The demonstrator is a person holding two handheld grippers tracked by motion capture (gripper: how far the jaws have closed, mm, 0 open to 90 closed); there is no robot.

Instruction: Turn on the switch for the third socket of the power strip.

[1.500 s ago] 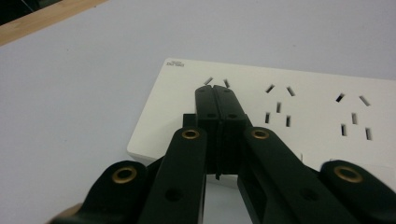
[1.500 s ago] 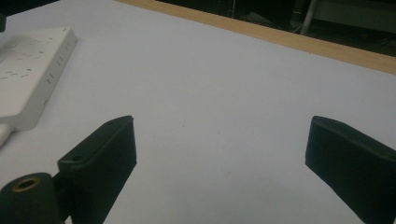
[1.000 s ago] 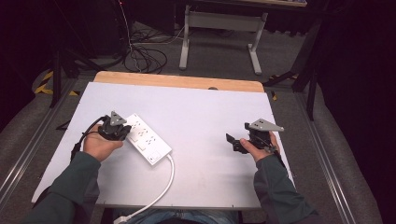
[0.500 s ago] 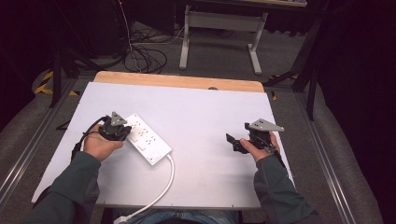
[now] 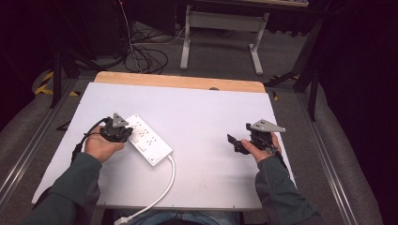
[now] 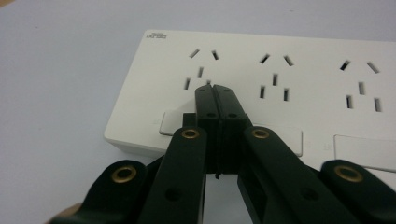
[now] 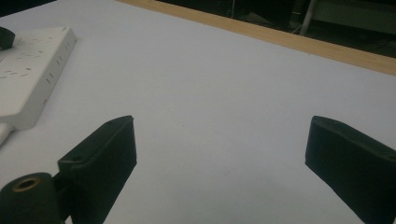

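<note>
Table (image 5: 211,122) bears a white power strip (image 5: 146,139) at near left, nothing plugged in; left gripper (image 6: 215,93), jaws pressed together, rests its tips on the strip's far-end switch, apparently pressing it; right gripper (image 7: 219,149) waits wide and empty at right.

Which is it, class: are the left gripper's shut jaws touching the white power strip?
Cannot tell. In the left gripper view the left gripper overlaps the power strip, hiding any contact or gap.

Left gripper (image 6: 215,95) fingers pressed together; right gripper (image 7: 219,140) fingers apparently spread wide.
</note>
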